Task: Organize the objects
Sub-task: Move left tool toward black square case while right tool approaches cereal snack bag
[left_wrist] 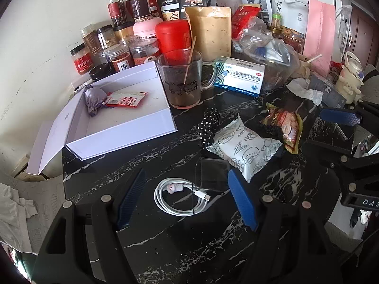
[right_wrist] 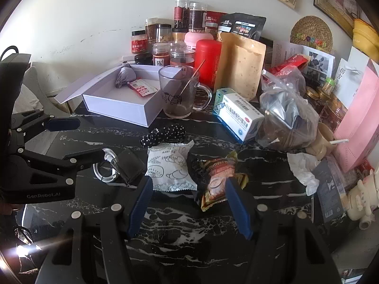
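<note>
My left gripper (left_wrist: 187, 179) is open, its jaws on either side of a coiled white cable (left_wrist: 180, 197) and a clear plastic case (left_wrist: 213, 174) on the black marble table (left_wrist: 165, 236). My right gripper (right_wrist: 187, 184) is open above a gold-red snack packet (right_wrist: 216, 179) and a white pastry packet (right_wrist: 170, 168). A black polka-dot cloth (right_wrist: 165, 133) lies beyond them. An open white box (left_wrist: 118, 116) holds a purple sachet (left_wrist: 92, 100) and a red packet (left_wrist: 125, 99). The left gripper also shows in the right wrist view (right_wrist: 78, 139), over the cable (right_wrist: 104, 172).
A glass mug (left_wrist: 182, 80) with a stirrer stands beside the box. A blue-white medicine box (left_wrist: 239, 75), a plastic bag (left_wrist: 267, 52), a crumpled tissue (left_wrist: 305, 90), a pink bag (left_wrist: 318, 30) and several jars (left_wrist: 118, 47) and pouches crowd the back by the wall.
</note>
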A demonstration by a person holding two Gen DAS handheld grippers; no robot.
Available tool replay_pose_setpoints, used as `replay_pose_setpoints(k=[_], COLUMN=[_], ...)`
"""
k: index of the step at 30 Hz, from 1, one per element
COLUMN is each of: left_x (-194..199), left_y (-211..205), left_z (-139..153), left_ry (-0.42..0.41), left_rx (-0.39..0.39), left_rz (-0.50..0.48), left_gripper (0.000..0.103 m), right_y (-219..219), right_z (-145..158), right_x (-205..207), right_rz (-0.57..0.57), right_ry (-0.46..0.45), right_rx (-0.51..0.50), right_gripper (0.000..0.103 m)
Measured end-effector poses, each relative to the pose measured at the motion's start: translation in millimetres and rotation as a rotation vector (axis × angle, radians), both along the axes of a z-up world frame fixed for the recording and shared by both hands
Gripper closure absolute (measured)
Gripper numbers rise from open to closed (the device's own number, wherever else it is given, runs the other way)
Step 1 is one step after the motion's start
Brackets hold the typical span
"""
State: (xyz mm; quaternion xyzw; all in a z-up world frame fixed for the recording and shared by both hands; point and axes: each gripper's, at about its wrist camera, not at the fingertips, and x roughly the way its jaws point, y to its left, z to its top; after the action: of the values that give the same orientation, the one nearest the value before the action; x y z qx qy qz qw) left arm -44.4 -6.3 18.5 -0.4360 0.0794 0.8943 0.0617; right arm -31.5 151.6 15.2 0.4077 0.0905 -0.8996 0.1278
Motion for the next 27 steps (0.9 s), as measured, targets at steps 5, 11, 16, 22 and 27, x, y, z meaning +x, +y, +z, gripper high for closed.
replay_pose_setpoints(k=[5, 11, 16, 22, 27], left_x=[4.9, 12.7, 14.2, 5.0, -11.0], left_y=[0.8, -0.7, 0.5, 4.0, 5.4], left_z=[-13.6, -27.5, -33.2, -39.0, -47.5], left_ry=[-0.019, -0.035, -0.038, -0.039, -0.069], left_rx=[0.019, 0.037, 0.063, 0.056, 0.064], left_rz=[-0.009, -0.018, -0.031, -0.022, -0.020], left_gripper=[0.032, 0.032, 0.032, 0.032, 0.032], right_y=[0.8, 2.2, 6.9, 15.3, 25.8], right_z=[-16.0, -27.7, -31.2, -34.8, -38.0], right_x=[6.3, 12.0, 13.6, 8.8, -2.9], right_rz=[0.020, 0.021, 0.008, -0.012, -0.040], right_ry=[-0.026, -0.028, -0.029, -0.024, -0.023], right_rx=[-0.022, -0.040, -0.062, -0.062, -0.077], right_gripper=[0.039, 0.039, 0.039, 0.038, 0.038])
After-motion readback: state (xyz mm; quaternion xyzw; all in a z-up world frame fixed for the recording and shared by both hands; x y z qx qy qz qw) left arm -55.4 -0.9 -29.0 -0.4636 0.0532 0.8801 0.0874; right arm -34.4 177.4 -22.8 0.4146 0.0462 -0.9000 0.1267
